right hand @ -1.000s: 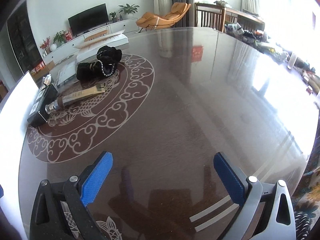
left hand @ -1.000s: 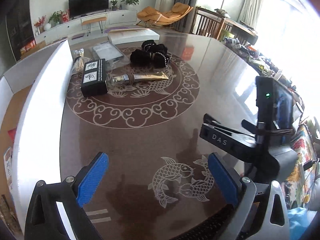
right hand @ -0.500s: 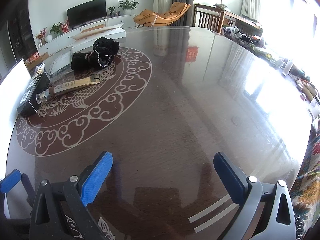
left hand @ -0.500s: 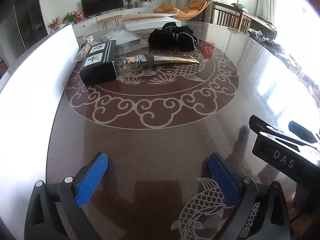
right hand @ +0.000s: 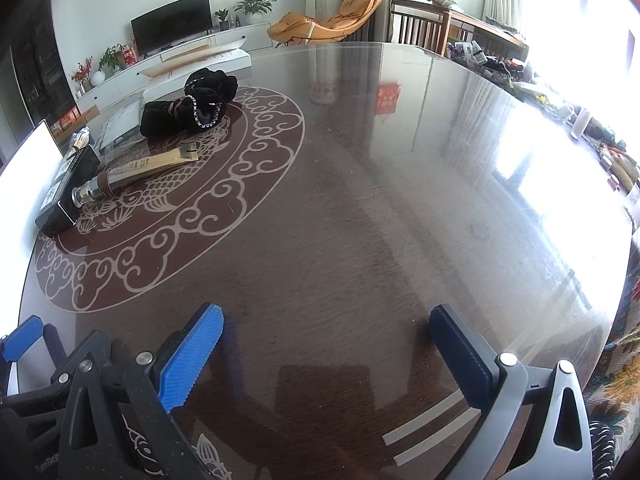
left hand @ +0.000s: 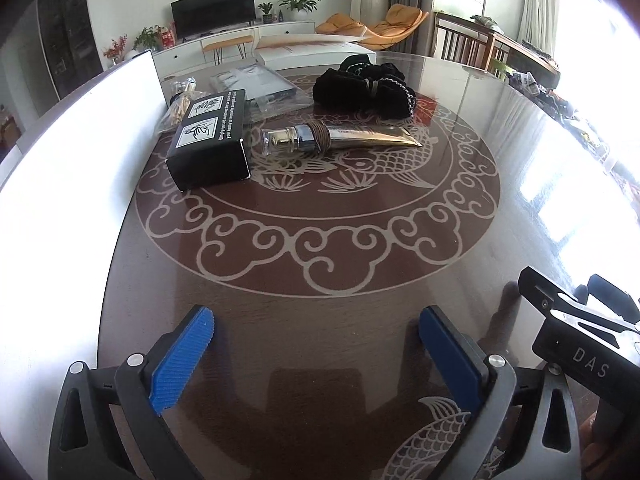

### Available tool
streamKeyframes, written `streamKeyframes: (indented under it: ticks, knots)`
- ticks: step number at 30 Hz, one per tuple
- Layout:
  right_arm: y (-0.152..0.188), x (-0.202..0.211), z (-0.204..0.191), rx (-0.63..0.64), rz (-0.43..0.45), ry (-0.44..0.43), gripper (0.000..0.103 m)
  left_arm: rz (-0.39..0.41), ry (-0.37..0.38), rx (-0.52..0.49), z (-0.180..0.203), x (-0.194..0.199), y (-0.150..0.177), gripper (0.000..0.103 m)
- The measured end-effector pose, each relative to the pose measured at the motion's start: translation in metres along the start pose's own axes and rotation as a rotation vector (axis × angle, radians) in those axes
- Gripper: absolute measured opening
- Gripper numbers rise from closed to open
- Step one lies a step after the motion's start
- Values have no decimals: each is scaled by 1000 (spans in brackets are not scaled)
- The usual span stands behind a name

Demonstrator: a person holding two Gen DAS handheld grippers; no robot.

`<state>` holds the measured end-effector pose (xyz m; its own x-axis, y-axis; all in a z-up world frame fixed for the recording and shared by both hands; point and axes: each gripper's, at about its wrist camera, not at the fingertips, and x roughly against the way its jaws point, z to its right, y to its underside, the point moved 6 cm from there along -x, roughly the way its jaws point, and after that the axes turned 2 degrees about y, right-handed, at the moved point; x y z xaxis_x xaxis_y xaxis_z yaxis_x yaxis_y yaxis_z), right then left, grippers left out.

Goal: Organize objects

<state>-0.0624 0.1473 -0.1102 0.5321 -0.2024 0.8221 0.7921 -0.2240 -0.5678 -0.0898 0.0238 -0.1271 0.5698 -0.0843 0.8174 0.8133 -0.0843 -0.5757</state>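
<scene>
Objects clustered at the frame's upper left.
A black rectangular box (left hand: pixel 210 144) lay left of a gold tube (left hand: pixel 352 139); black velvet pouches (left hand: pixel 366 88) sat behind it.

Glossy dark table (right hand: pixel 400 208), a television (left hand: pixel 213 7) on a white wall, bright windows at right.

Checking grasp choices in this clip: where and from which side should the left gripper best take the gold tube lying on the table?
Probably across the round silver collar behind the clear cap of the gold tube, closing from above. The tube lies flat, cap toward the black box and close to it, and thins to a flat crimped tail that offers little grip. The left gripper is open and empty.
</scene>
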Motion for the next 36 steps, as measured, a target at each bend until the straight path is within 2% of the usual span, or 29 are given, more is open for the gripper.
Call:
streamKeyframes:
  ticks: [36]
  knots:
    - [0, 1, -1, 3, 2, -3, 103, 8, -7, 15, -1, -1, -1, 103]
